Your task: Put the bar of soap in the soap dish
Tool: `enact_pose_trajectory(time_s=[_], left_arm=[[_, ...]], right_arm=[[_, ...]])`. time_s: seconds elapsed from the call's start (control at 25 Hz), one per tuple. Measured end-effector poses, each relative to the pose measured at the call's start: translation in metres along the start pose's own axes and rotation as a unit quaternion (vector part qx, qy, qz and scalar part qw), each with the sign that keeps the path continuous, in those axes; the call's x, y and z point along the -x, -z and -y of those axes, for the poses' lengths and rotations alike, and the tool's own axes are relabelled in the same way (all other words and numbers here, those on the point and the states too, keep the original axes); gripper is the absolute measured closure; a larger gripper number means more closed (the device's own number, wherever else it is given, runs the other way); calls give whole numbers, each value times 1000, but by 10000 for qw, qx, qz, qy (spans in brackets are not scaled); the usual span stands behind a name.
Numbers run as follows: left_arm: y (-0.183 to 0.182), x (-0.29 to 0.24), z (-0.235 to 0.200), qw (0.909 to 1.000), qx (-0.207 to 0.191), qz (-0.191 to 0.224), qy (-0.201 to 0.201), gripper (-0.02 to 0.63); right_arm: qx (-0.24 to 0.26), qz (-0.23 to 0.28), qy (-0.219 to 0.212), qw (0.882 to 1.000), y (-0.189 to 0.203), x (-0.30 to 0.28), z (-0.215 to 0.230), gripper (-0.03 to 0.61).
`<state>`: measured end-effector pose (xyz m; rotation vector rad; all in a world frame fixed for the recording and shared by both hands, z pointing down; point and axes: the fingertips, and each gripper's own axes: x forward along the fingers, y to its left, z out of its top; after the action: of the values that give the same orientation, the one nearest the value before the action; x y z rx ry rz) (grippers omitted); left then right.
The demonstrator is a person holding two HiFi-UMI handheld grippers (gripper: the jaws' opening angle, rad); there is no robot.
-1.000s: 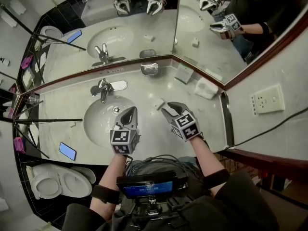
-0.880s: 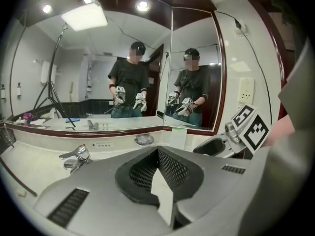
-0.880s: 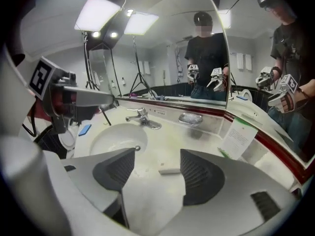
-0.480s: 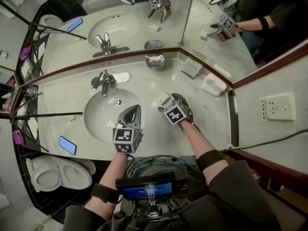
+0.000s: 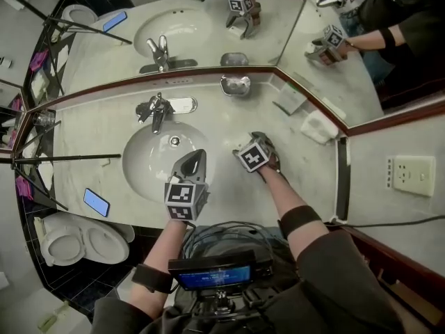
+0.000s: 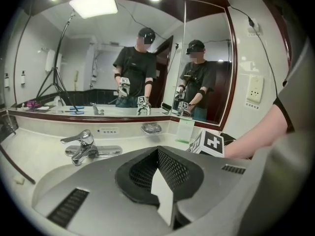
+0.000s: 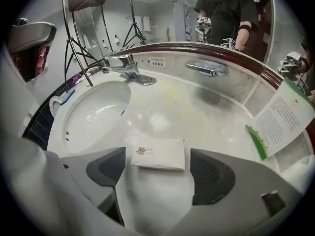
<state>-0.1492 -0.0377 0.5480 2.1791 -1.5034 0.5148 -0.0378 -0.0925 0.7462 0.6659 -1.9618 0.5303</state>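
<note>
While hanging over soap (image 7: 160, 153) on counter (image 7: 206, 117) | right gripper (image 7: 158, 177): just opened wide, soap between jaws, loose | left gripper (image 6: 160, 178): shut, empty | step: grab | next: lower, squeeze, lift to dish (image 5: 235, 85)

I'm looking along the right gripper (image 7: 158, 171), whose jaws have just been opening and are standing wide. The wrapped bar of soap (image 7: 160, 152) is lying flat on the counter (image 7: 206, 119) between them (a thin gap showing either side, neither pad pressing). The basin (image 7: 93, 114) is sitting to the left with the faucet (image 7: 125, 63) behind it. The metal soap dish (image 7: 206, 69) is sitting at the back, well apart from the soap. A green-edged card (image 7: 283, 119) is leaning at the right.
</note>
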Motion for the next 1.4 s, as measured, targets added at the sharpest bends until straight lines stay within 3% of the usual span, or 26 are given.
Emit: enact_pose_trajectory(time_s=[0.12,0.48,0.72,0.96,1.16,1.4], left_arm=[[1,-1,-2,10000,33,-13,-28,611],[5,-6,0,10000,23,-40,2,611],[-1,-10,9,10000,-30,11,68,611],[-9,-12,19,9996,-142,173,143,611],[-10,-18,30,9991,-203,261,261,611],[-12,-24,45,9985,-286,244,397,611]], right_arm=[[53,-125,-65,9999,4,-2,0,241],[38,281,-39,9996,-7,17,10,242],[32,1096,-130,9939,-43,68,13,241],[9,2094,-31,9778,-62,138,19,241],[71,2467,137,9690,-45,188,12,242],[-265,2593,133,9654,-26,212,-1,242]])
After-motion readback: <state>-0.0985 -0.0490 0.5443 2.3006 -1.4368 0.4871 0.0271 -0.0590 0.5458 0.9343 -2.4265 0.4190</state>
